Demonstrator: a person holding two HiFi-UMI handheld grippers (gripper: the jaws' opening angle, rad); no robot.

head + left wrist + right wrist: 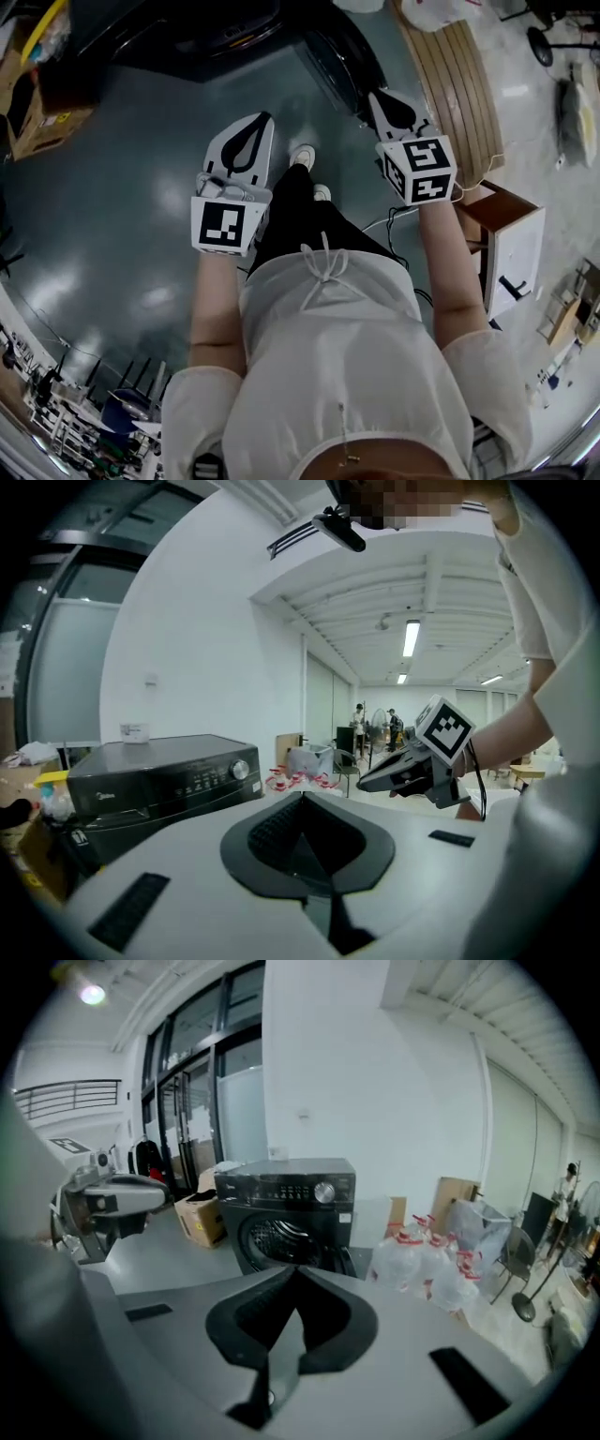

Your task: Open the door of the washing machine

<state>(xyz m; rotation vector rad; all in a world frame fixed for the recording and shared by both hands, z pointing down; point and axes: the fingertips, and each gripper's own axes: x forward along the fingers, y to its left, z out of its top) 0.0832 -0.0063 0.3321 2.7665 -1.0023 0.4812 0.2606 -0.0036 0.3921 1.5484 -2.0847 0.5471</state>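
Closest in, a person's white shirt [347,375] fills the lower head view, with black trousers [300,220] and white shoes [302,155] below it on the dark glossy floor [112,216]. Each hand holds a gripper out in front, in the air and apart from the other. On the left gripper [302,797] the fingers are closed tip to tip with nothing between them. On the right gripper [294,1267] the fingers are likewise pressed together and empty. Neither touches anything.

Beyond them the washing machine [286,1199], a black front-loader, stands on the floor by a white wall. Its door [345,1262] is swung out to the right in the right gripper view, and the perforated drum [277,1237] shows through the opening. Just left of the machine sits a cardboard box [199,1221]. To its right lie clear bags of red-capped bottles [422,1258].
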